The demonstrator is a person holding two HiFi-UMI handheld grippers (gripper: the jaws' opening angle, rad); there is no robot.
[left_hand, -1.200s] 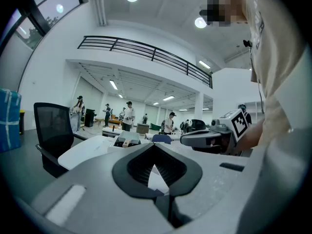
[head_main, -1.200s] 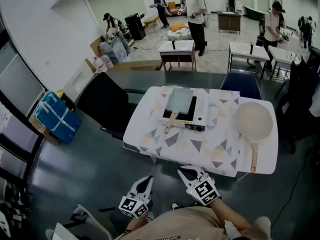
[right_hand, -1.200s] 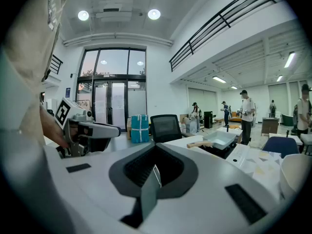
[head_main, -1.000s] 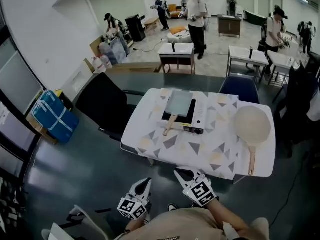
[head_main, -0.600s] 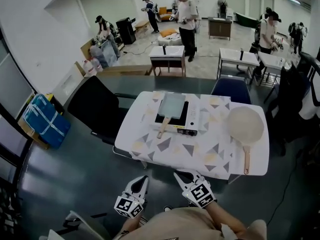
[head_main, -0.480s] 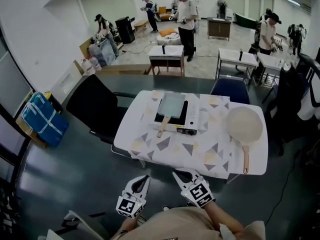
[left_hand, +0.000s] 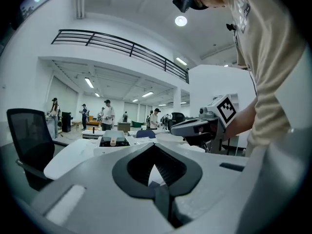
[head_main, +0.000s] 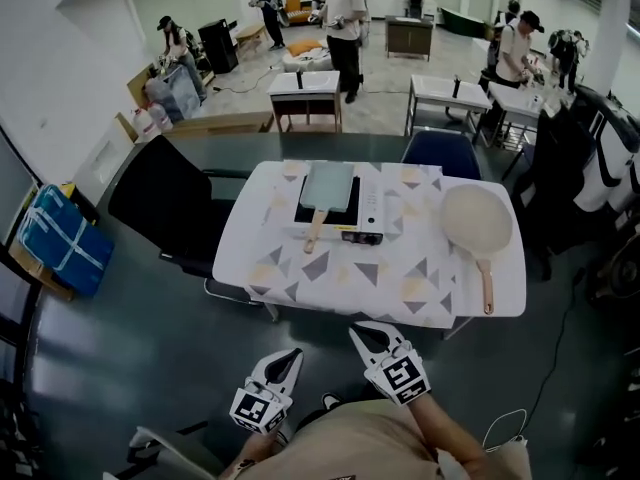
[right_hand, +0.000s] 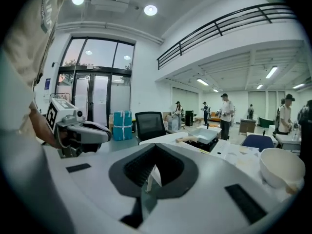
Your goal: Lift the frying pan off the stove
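Frying pan (head_main: 328, 185), square, is set on the portable stove (head_main: 372, 214) on the bench (head_main: 400, 280), well ahead of both tongs. Left tongs (head_main: 289, 358) and right tongs (head_main: 362, 334) are pressed together, empty. Judged rigid and fairly heavy; its wooden handle (head_main: 315, 232) is best pinched.

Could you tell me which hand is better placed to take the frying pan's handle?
Probably the left: the pan handle points toward the left claw, while the right claw sees it sideways. Both are far off.
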